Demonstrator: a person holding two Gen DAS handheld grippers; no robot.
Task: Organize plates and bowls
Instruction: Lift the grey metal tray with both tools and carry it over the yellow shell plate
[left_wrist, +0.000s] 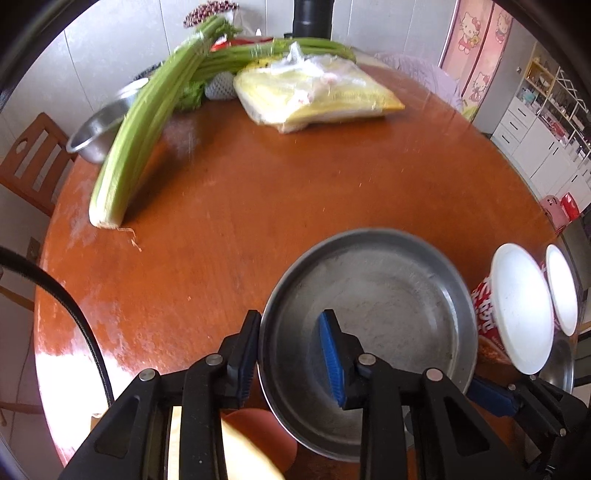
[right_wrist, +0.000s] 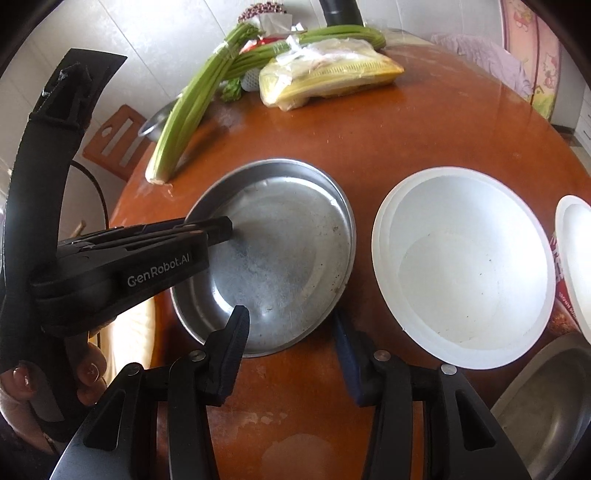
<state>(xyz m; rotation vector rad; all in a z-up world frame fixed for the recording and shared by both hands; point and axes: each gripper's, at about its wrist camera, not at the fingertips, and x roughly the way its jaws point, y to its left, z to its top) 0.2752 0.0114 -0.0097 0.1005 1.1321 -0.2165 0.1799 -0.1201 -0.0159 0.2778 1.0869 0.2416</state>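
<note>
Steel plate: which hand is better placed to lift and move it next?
Left. Its tongs straddle the steel plate rim, one finger inside, one outside. The right tongs also bracket the near rim, but wider and apparently not pinching it.

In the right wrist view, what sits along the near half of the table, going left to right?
left gripper → steel plate → white bowl → second white bowl at the right edge
</note>
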